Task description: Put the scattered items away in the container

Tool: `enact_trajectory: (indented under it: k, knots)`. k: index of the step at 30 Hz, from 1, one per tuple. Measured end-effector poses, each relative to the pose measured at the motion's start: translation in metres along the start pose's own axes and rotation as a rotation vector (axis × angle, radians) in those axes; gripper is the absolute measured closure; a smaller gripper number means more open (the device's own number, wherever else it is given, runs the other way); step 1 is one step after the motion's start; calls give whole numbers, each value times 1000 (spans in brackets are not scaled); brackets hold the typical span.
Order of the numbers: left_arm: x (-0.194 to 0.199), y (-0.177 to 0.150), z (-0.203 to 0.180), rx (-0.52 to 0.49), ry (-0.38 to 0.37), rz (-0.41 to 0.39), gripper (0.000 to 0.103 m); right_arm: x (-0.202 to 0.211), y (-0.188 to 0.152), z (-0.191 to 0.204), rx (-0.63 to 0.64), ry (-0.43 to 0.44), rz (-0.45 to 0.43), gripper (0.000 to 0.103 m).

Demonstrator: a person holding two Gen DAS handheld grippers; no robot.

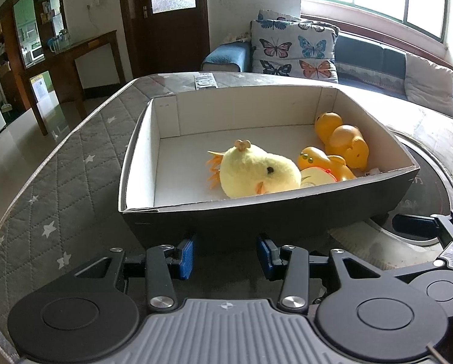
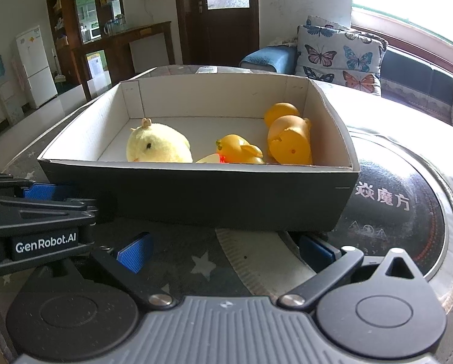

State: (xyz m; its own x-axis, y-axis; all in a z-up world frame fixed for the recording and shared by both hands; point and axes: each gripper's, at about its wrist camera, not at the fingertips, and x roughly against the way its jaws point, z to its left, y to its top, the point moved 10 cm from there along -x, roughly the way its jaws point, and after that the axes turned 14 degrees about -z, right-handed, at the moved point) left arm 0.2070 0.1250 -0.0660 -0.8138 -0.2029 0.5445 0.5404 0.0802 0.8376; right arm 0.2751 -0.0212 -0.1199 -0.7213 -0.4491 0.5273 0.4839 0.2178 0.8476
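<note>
Your left gripper hovers low in front of the box, its two blue ribbed pads spread apart with nothing between them. Your right gripper sits beside it, just short of the same dark wall, its fingers set wider still and also empty.

The box is a shallow rectangular cardboard tray, dark grey outside and plain white inside, with folded flaps visible at the far corners. It rests on a quilted grey table cover stitched in diamonds and printed with white stars.

Three toys lie inside, all toward the near right part of the floor. The plush chick is round, pale yellow and fuzzy, with orange felt feet and a small topknot. Touching it is a small smooth orange duck of glossy moulded plastic, tipped on its side. Behind that, against the right wall, lies a larger orange duck of the same shiny material, also on its side.

A butterfly-print cushion stands on the sofa beyond.
</note>
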Motion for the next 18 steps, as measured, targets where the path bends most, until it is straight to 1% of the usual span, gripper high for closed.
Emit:
enact_trajectory:
  k: [14,18]
  knots:
    - [-1,-1,-1,-12,2,6,58,0,-2,1,1,-1,9,0]
    - [-1,-1,-1,-9,-5,2,60,0,-2,1,2,-1,6,0]
